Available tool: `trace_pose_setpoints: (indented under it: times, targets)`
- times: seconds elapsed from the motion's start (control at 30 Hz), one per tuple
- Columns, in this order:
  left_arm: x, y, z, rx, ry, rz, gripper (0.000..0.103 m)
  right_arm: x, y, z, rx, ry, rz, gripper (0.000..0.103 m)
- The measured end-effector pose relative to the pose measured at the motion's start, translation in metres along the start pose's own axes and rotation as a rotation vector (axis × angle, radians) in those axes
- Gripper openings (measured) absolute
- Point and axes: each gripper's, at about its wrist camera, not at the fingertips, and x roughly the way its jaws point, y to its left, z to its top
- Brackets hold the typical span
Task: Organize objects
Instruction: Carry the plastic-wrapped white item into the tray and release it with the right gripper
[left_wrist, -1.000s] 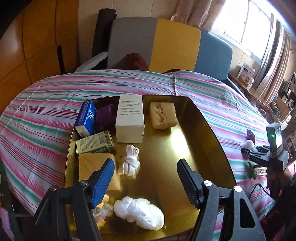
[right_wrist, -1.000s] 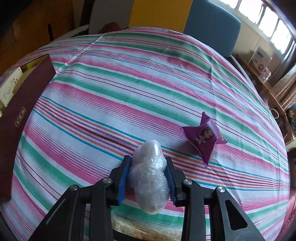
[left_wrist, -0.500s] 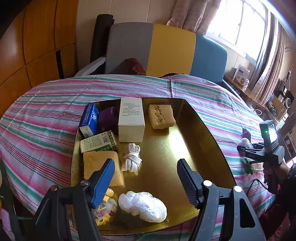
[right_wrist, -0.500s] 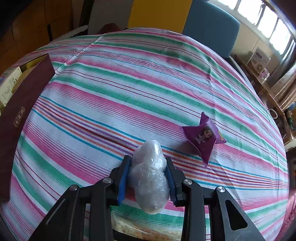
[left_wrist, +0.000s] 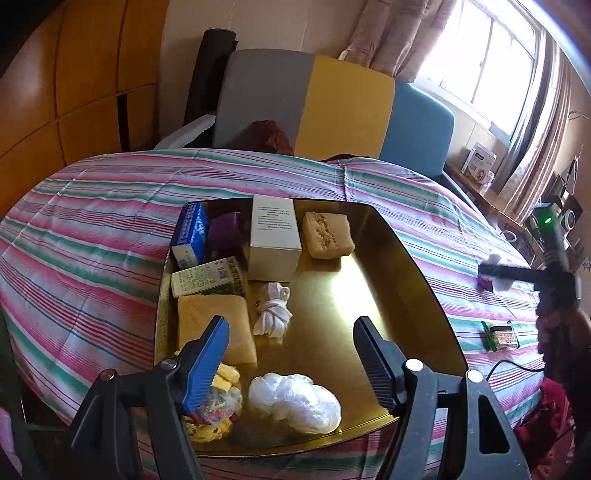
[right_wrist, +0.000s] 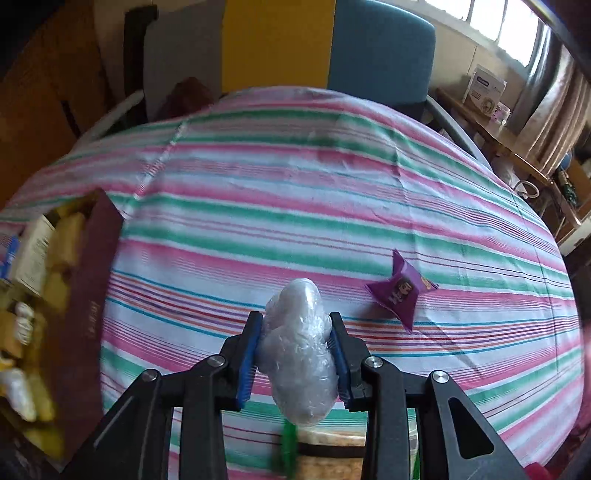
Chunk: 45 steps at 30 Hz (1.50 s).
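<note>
My right gripper (right_wrist: 295, 347) is shut on a crumpled clear plastic bag (right_wrist: 299, 350) and holds it above the striped tablecloth (right_wrist: 314, 206); it also shows far right in the left wrist view (left_wrist: 496, 273). A purple snack packet (right_wrist: 400, 290) lies on the cloth just right of it. My left gripper (left_wrist: 291, 354) is open and empty, above the near end of a gold tray (left_wrist: 369, 295). The tray holds a white box (left_wrist: 274, 236), a cake slab (left_wrist: 327, 234), a blue box (left_wrist: 190, 236), a green-white box (left_wrist: 207, 277), a yellow sponge (left_wrist: 212, 325), a white knotted cloth (left_wrist: 275, 314) and a white plastic bundle (left_wrist: 295, 402).
A small green-edged packet (left_wrist: 500, 334) lies on the cloth right of the tray. The tray's dark red side wall (right_wrist: 88, 295) stands at the left of the right wrist view. A grey, yellow and blue sofa (left_wrist: 332, 110) is behind the table. A colourful candy bag (left_wrist: 214, 406) sits under my left finger.
My right gripper has lifted the plastic bag up off the cloth and the view has swung. My left gripper has drawn back and up from the tray, still open.
</note>
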Motion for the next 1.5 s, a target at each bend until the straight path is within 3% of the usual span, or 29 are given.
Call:
trace_pose_setpoints:
  times: [0.17,0.27,0.43,0.6,0.77,0.93,1.27,1.5]
  targets:
    - [-0.001,0.019,-0.002,-0.046,-0.001,0.017,0.071,-0.050,0.066,0.011,-0.059,-0.088,0.189,0.036]
    - [-0.004,0.032,-0.004,-0.073,-0.005,0.032,0.071,-0.065,0.118,0.006,-0.123,-0.089,0.279,0.036]
    - [-0.005,0.049,-0.006,-0.109,-0.002,0.049,0.071,-0.049,0.187,0.000,-0.201,-0.025,0.360,0.036]
    - [-0.001,0.058,-0.009,-0.129,0.012,0.050,0.071,-0.008,0.226,0.003,-0.155,0.061,0.382,0.038]
    - [0.003,0.062,-0.011,-0.137,0.026,0.047,0.071,0.026,0.246,0.006,-0.093,0.134,0.389,0.039]
    - [0.007,0.064,-0.012,-0.141,0.034,0.052,0.071,0.041,0.251,0.005,-0.004,0.172,0.488,0.065]
    - [0.004,0.058,-0.012,-0.123,0.029,0.052,0.071,0.016,0.232,-0.004,-0.002,0.114,0.494,0.072]
    - [-0.003,0.049,-0.008,-0.091,0.012,0.048,0.071,-0.023,0.208,-0.016,-0.036,0.048,0.488,0.078]
